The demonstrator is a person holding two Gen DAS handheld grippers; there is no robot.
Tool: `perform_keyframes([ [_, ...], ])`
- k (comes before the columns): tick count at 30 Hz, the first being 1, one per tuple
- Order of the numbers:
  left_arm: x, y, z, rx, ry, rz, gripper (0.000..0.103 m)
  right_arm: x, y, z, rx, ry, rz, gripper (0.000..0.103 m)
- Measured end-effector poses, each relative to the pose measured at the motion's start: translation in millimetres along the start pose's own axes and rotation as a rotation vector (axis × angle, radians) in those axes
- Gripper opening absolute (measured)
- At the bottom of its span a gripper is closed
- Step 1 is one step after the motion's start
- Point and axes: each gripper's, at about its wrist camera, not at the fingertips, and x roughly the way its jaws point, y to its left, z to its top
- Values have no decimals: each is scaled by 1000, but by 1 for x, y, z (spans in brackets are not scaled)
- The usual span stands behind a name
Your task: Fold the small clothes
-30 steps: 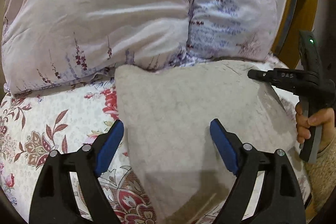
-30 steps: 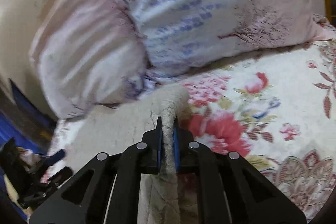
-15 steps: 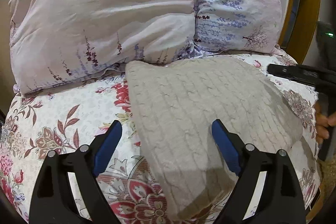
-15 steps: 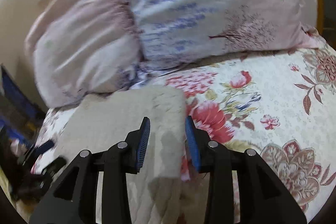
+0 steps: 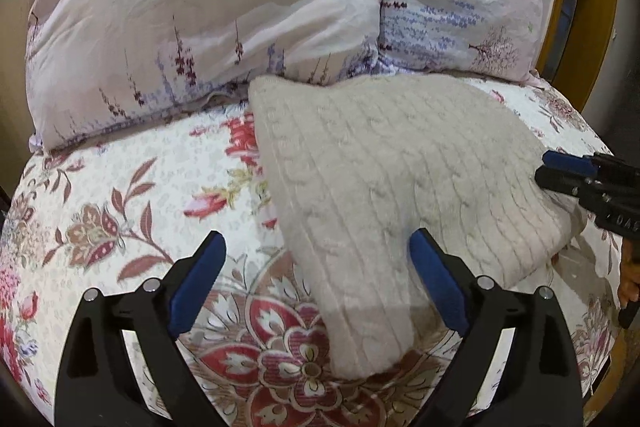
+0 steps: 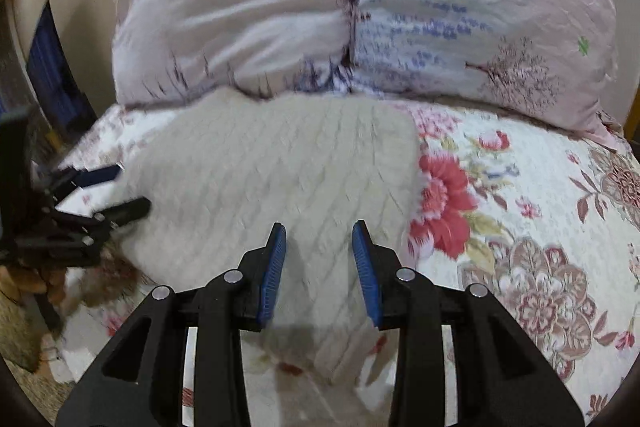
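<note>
A beige cable-knit garment (image 5: 392,179) lies folded flat on the floral bedspread (image 5: 120,195), its far edge against the pillows. It also shows in the right wrist view (image 6: 272,179). My left gripper (image 5: 316,271) is open and empty, hovering over the garment's near left corner. My right gripper (image 6: 319,259) is open and empty above the garment's near edge. The right gripper shows at the right edge of the left wrist view (image 5: 580,183), by the garment's right side. The left gripper shows at the left of the right wrist view (image 6: 108,191).
Two large pale floral pillows (image 5: 248,7) stand along the back of the bed, also in the right wrist view (image 6: 360,11). A wooden frame (image 5: 576,7) rises at the right. The bed edge drops off at the near right (image 5: 600,347).
My right gripper opened and let go of the garment's edge, which dropped flat onto the bed. Both grippers pulled back and up a little. The left stayed open.
</note>
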Motion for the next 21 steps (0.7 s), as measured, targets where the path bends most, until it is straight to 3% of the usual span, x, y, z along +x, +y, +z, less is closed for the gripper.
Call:
perform_keyframes([
  [6,11,-2,-10,-9,46,-3,95,6,-3,-18,35,34,-17,37],
  [12,10,9,-9,-76,58,-49,97,-4,-8,-16,110,9,-1,42],
  [13,6,11,-9,-91,45,-57,97,-11,-11,-16,135,-12,9,45],
  [15,-7,17,-12,-114,5,-66,97,-29,-17,-16,190,-79,-4,79],
  [19,-27,20,-22,-110,-47,-50,101,-52,-22,-21,213,-144,-55,91],
  [21,-32,19,-27,-105,-44,4,101,-56,-22,-26,221,-158,-58,95],
])
